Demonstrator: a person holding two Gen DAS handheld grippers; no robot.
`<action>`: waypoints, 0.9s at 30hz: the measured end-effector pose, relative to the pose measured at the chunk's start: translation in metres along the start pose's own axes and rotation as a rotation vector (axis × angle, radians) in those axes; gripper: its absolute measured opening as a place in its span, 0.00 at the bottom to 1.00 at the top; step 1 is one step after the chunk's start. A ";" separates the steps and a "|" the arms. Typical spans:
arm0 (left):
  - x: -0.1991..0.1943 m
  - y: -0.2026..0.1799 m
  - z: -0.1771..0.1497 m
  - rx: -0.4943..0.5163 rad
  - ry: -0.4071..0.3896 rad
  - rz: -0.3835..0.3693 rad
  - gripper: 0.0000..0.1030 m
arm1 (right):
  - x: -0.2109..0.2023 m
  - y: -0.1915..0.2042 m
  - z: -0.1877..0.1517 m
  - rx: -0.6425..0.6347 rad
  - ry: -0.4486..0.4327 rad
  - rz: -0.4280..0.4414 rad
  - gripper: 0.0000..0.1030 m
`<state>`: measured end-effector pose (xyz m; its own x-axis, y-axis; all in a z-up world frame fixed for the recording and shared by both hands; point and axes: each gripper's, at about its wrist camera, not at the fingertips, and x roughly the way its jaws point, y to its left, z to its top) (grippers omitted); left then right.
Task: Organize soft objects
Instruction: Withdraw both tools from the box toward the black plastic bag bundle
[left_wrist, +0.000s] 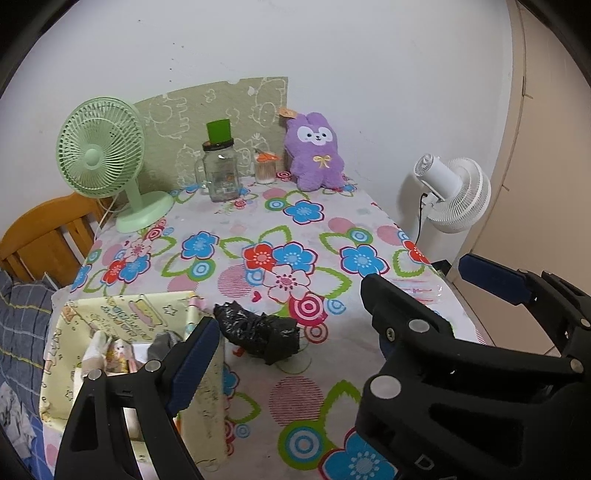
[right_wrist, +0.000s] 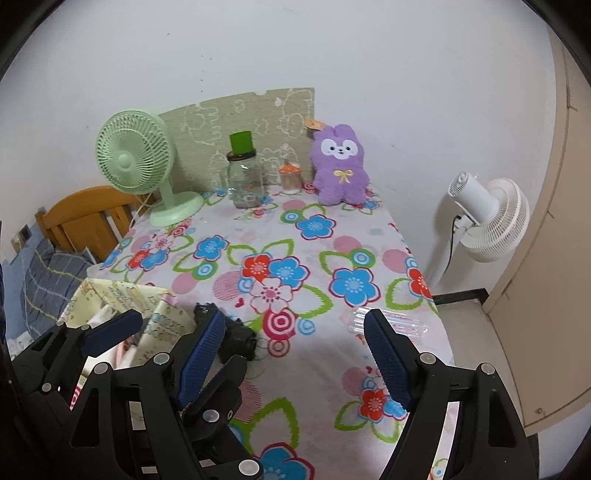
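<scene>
Both grippers stand open and empty above the near edge of the table (right_wrist: 332, 236), which carries a flowered cloth. The left gripper (left_wrist: 288, 314) has its jaws spread wide with nothing between the pads; the right gripper (right_wrist: 295, 354) is likewise spread, holding nothing. Judged from this layout, the step in hand is the approach to the first pick: no soft object is gripped yet. The nearest candidate is the crumpled black item (left_wrist: 258, 332), which looks like a plastic bag or a piece of cloth, lying on the cloth just beside the yellow patterned fabric bin (left_wrist: 122, 317) at the near left corner. The bin already holds some pale soft pieces, so it is the probable collection point. The purple plush toy (right_wrist: 340, 166) sits upright at the far edge against the wall, beside a small orange-lidded jar (right_wrist: 290, 181) and a glass jar with a green cap (right_wrist: 245, 181), well apart from both grippers. The next move calls for lowering one gripper so the black item lies between the pads, closing on a thick fold, then lifting clear of the bin wall before release. A clear plastic piece (right_wrist: 388, 321) near the right edge is a hard item and should probably be left.
</scene>
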<state>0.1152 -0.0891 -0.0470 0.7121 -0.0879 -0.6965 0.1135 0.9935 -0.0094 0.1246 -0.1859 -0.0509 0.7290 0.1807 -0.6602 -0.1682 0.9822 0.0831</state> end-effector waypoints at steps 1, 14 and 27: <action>0.003 -0.002 0.000 0.002 0.002 -0.001 0.87 | 0.002 -0.003 -0.001 0.004 0.003 -0.002 0.78; 0.033 -0.017 0.001 -0.010 0.036 0.000 0.87 | 0.023 -0.029 -0.005 0.031 0.020 -0.018 0.78; 0.076 -0.016 -0.005 -0.082 0.103 0.032 0.87 | 0.059 -0.046 -0.012 0.055 0.074 -0.031 0.78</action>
<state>0.1641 -0.1109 -0.1028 0.6391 -0.0519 -0.7674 0.0317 0.9986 -0.0412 0.1669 -0.2208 -0.1025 0.6821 0.1476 -0.7162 -0.1081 0.9890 0.1008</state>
